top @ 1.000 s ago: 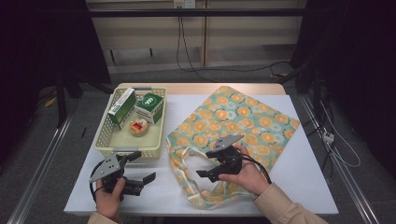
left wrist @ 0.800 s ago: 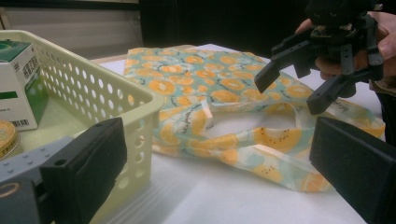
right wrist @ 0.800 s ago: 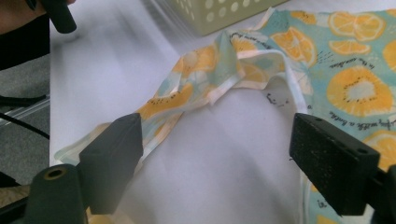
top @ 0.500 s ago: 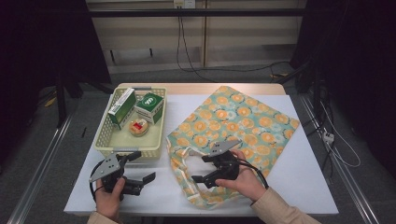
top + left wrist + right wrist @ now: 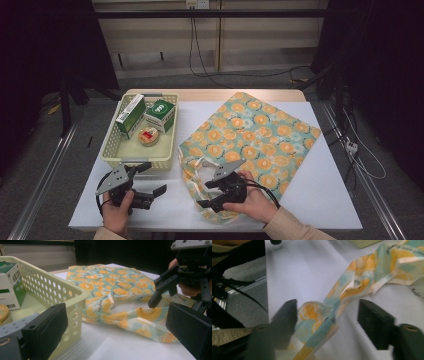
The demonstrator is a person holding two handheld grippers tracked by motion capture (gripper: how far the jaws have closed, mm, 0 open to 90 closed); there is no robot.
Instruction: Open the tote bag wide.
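Overhead arrangement: a white surface [image 5: 320, 200] carries a flat cloth tote bag [image 5: 255, 135] printed with orange slices on a pale teal ground, lying at centre right with its handles toward the person. To its left stands a pale yellow perforated basket [image 5: 112, 150] holding two green-and-white boxes [image 5: 160, 115] and a small round tin [image 5: 148, 137]. The right tool [image 5: 212, 192], held in the person's right hand [image 5: 255, 202], sits over the near edge of the bag at the bag handle [image 5: 200, 172]. In the right gripper view the bag handle [image 5: 329, 315] runs as a twisted strap between the two black jaws, which stand partly apart on either side of it; the jaws have just been closing, with the strap between them, and the pads do not visibly press on the cloth. The left tool [image 5: 145, 187], held in the left hand [image 5: 117, 212], rests low over the bare surface just in front of the basket, well apart from the bag; its jaws stand wide apart with nothing between them. The left gripper view looks across the basket wall [image 5: 57, 290] to the bag [image 5: 112, 282] and shows the right tool [image 5: 175, 287] poised at the looped handle [image 5: 140, 315].
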